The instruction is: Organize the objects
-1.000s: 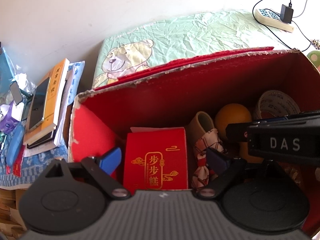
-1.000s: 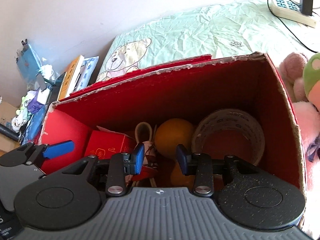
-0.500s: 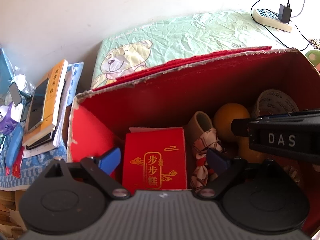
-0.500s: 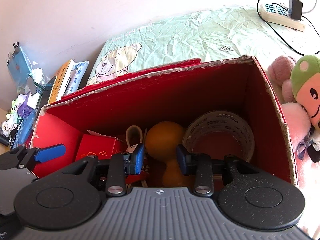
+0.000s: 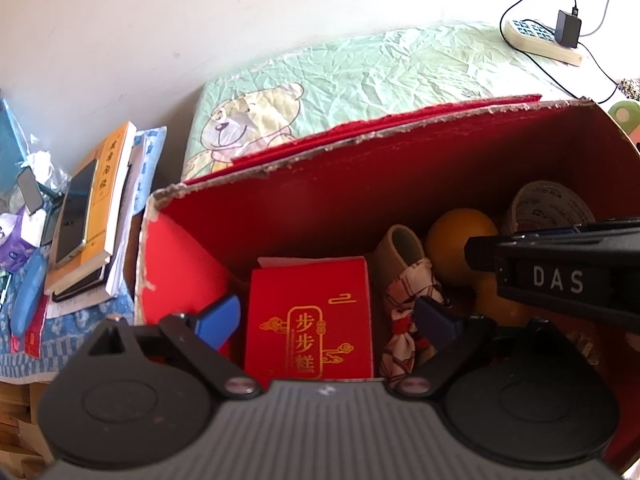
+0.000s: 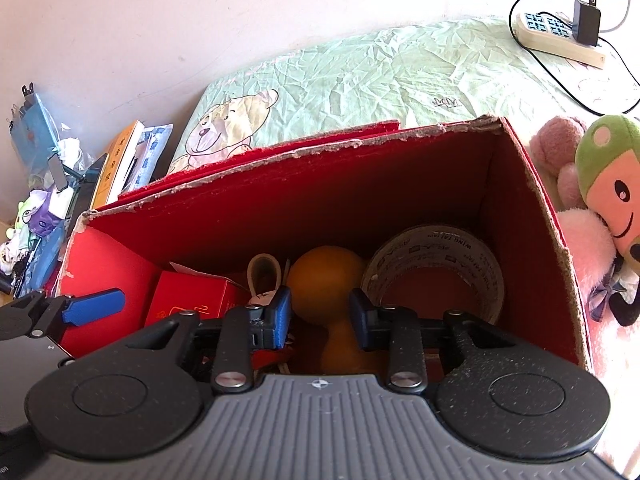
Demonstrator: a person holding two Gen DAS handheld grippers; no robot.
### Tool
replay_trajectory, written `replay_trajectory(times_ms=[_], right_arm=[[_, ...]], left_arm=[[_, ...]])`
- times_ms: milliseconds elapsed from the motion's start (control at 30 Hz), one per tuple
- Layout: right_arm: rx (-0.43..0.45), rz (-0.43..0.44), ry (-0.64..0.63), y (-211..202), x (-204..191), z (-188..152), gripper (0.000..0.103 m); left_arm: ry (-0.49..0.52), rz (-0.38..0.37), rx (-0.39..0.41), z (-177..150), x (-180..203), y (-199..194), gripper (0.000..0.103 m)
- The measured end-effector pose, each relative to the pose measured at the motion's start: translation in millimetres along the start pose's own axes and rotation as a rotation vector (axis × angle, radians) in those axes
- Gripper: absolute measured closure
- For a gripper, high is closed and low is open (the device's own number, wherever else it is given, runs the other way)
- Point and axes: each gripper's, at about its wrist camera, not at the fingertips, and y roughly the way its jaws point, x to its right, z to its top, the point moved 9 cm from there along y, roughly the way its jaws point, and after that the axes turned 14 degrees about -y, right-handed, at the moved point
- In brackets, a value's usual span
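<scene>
- Right wrist view: your right gripper (image 6: 320,316) hung over the red box (image 6: 532,216), jaws closing, nothing pinched; the orange ball (image 6: 326,282) sat centre frame.
- Left gripper (image 5: 326,322) stood wide and empty over the red packet (image 5: 310,316).
- Next, I judged, you needed to descend squarely before gripping.

Rough-edged cardboard box (image 6: 532,184), crinkled cloth bedsheet (image 6: 380,76), fuzzy plush toy (image 6: 592,216).

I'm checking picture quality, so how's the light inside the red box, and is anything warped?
Left wrist view: the box's back wall is in shadow, the red packet sunlit and readable. Right wrist view: the orange ball and tape roll sit in dim shade; fisheye bends the box rim and wall.
</scene>
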Motion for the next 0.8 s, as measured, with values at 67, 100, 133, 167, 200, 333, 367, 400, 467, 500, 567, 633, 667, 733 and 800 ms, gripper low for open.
replay_trajectory(times_ms=[67, 100, 133, 167, 200, 333, 367, 400, 467, 500, 567, 633, 667, 733, 800], right_arm=[[-0.001, 0.002, 0.001, 0, 0, 0, 0.068], [-0.001, 0.004, 0.002, 0, 0, 0, 0.068], [-0.001, 0.005, 0.001, 0, -1, -1, 0.068], [-0.002, 0.006, -0.001, 1, -1, -1, 0.068], [-0.003, 0.004, -0.003, 1, -1, -1, 0.068], [-0.003, -0.001, -0.006, 0, -1, -1, 0.069], [-0.003, -0.002, -0.002, -1, -1, 0, 0.069], [-0.004, -0.005, -0.002, -2, -1, -1, 0.07], [-0.006, -0.01, -0.007, -6, -1, 1, 0.07], [-0.002, -0.013, -0.01, -9, -2, 0, 0.07], [-0.007, -0.014, -0.03, -13, -4, -1, 0.07], [-0.012, -0.011, -0.05, -18, -5, -3, 0.07], [0.0, -0.007, -0.048, -22, -5, -2, 0.07], [0.016, 0.005, -0.045, -30, -3, -2, 0.07], [0.031, 0.0, -0.061, -39, -2, -2, 0.07]], left_arm=[[-0.001, 0.003, 0.001, 1, 0, 0, 0.008], [-0.001, 0.006, 0.002, 1, 0, 0, 0.008], [0.0, 0.009, 0.002, 1, 0, 0, 0.008], [0.0, 0.012, 0.002, 1, 0, 0, 0.008], [0.0, 0.015, 0.001, 1, 0, 0, 0.008], [-0.002, 0.025, 0.002, 1, -1, 0, 0.008], [-0.003, 0.027, 0.002, 1, -1, 0, 0.008], [-0.005, 0.032, 0.004, 1, -1, 0, 0.008], [-0.003, 0.033, 0.022, 2, -1, -3, 0.008], [-0.004, 0.045, 0.028, 1, -2, -5, 0.008], [0.0, 0.067, 0.044, 2, -2, -9, 0.008], [-0.013, 0.073, 0.054, 3, -2, -18, 0.008], [-0.019, 0.061, 0.052, 3, -1, -24, 0.008], [-0.027, 0.061, 0.072, 2, 1, -36, 0.008], [-0.026, 0.081, 0.079, -1, 4, -45, 0.008]])
